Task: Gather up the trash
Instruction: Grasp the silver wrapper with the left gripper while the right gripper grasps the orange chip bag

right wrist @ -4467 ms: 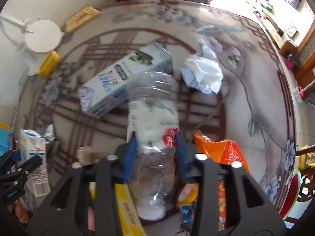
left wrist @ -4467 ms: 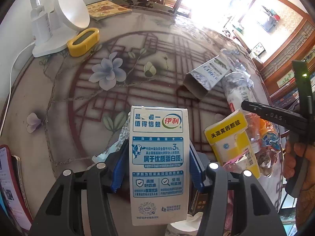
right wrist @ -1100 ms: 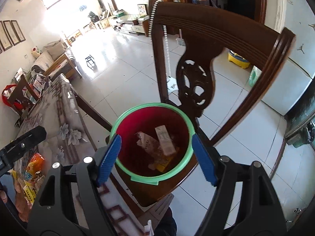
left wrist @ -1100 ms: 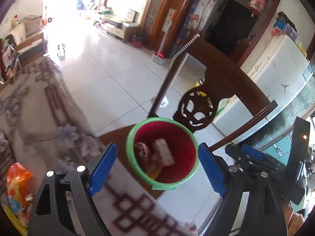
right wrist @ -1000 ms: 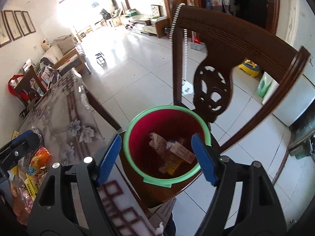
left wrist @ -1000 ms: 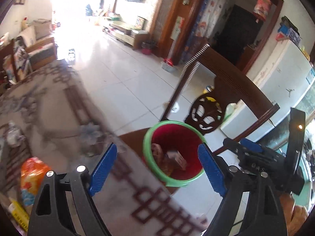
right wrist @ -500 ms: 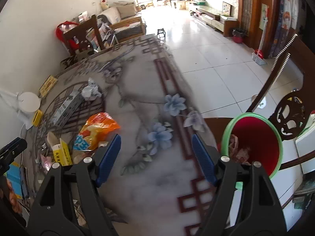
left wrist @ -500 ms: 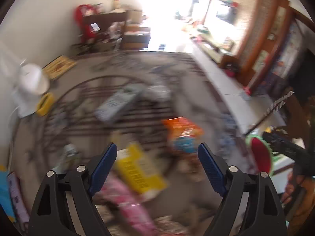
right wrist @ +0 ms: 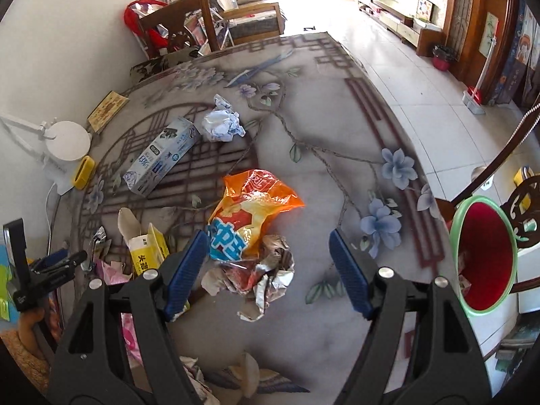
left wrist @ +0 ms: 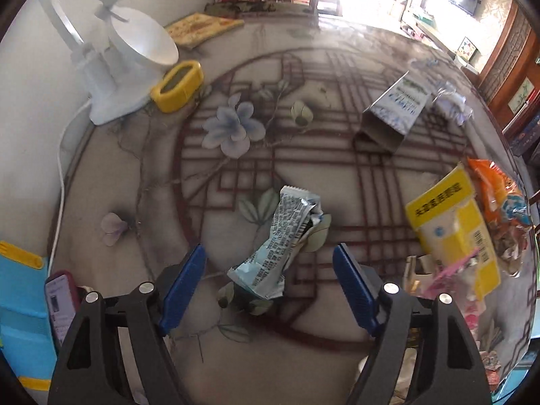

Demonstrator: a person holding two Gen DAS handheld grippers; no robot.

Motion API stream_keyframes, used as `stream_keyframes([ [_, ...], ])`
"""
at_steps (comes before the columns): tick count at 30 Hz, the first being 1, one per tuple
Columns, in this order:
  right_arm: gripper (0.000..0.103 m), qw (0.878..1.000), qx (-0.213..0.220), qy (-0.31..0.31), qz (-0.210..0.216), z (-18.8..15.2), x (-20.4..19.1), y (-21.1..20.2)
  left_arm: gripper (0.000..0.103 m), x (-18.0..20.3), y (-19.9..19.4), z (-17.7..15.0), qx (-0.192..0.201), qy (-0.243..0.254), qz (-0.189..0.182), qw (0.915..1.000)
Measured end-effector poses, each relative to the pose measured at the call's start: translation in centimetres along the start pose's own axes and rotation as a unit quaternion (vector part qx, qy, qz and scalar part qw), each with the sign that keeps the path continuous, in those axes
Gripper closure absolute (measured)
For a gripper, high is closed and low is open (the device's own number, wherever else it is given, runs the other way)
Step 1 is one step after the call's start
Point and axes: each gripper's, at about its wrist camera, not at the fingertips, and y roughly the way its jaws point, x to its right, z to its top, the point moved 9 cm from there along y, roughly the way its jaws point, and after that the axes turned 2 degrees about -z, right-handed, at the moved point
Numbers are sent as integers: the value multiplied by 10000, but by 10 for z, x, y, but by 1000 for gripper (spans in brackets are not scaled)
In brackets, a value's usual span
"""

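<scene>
Now the flower-patterned table [left wrist: 337,77] fills both views, where a second ago the red bin [right wrist: 482,256] on the chair was framed between the jaws; in the right view it stands off past the table's right edge. The orange snack bag [right wrist: 249,209] and the crumpled foil [right wrist: 266,276] below it are seen between the spread, empty jaws of the right gripper [right wrist: 265,270]. The silver wrapper [left wrist: 280,243] lies just ahead of the left gripper [left wrist: 268,283], its long axis running away from the tongs; those jaws are closing, nothing yet being gripped.
</scene>
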Motion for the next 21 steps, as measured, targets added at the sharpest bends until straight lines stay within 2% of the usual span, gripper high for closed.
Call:
stream_keyframes([
  [6, 28, 9991, -262, 338, -81, 2, -5, 28, 34, 21, 17, 0, -154, 179, -259, 9994],
  [8, 27, 9986, -363, 365, -96, 4, -7, 41, 40, 23, 23, 3, -203, 182, -353, 9990],
  [9, 27, 9979, -482, 412, -127, 5, -6, 53, 50, 23, 27, 3, -256, 153, -378, 9988],
  [10, 27, 9973, -560, 466, -109, 7, -6, 60, 64, 22, 31, 3, -328, 94, -405, 9986],
  [11, 27, 9965, -635, 544, -69, 8, -6, 68, 69, 21, 33, 4, -352, 43, -418, 9985],
  [12, 27, 9956, -702, 613, -58, 9, -6, 75, 79, 21, 33, 6, -300, 34, -405, 9987],
  [14, 27, 9938, -842, 722, -3, 9, -8, 85, 81, 22, 31, 7, -256, -17, -561, 9981],
  [20, 28, 9896, -1063, 926, 275, 5, -16, 102, 85, 24, 8, 20, 218, -95, -669, 9975],
  [21, 34, 9903, -1066, 845, 299, 5, -19, 103, 85, 25, 5, 22, 272, -90, -687, 9972],
])
